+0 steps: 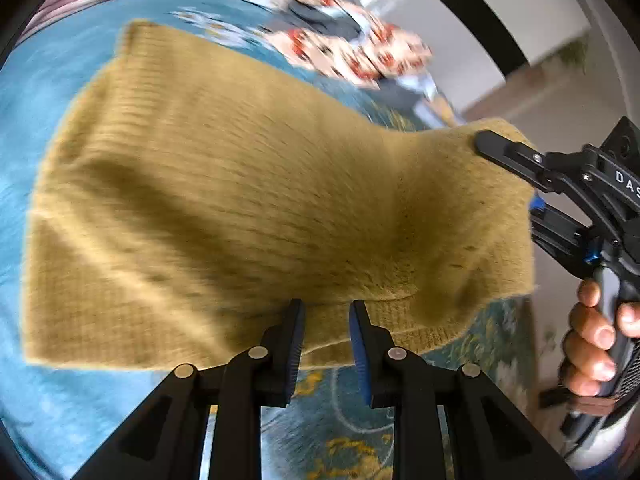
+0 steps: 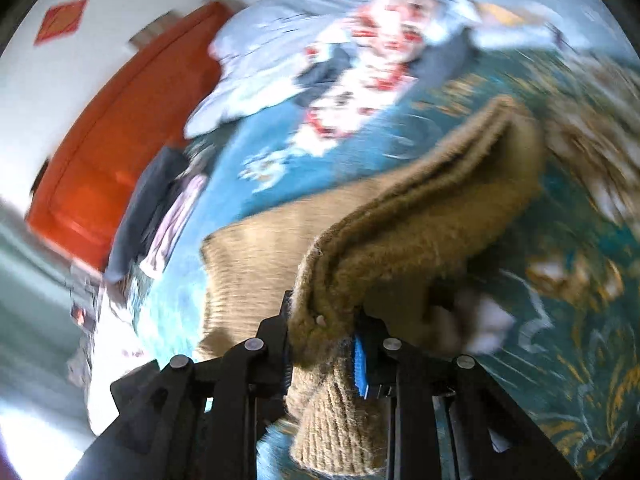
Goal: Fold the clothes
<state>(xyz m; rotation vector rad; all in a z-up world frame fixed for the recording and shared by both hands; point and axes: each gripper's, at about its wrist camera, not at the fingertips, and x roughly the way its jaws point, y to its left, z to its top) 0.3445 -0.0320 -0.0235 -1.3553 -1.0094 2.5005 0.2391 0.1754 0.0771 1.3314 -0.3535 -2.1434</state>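
Note:
A mustard knitted sweater lies spread on a blue patterned bedspread. My left gripper is at the sweater's near edge. Its fingers stand narrowly apart, and its tips pinch the rim of the raised upper layer, with creases running toward them. At the right, my right gripper is shut on the sweater's corner and holds it up off the bed. One finger lies on top and the other is hidden beneath. In the right wrist view, thick folded knit fills the right gripper, and the ribbed hem hangs below.
A pile of red-and-white patterned and pale blue clothes sits at the far side of the bed. Dark and pink garments lie by an orange panel. A person's hand holds the right gripper's handle past the bed's edge.

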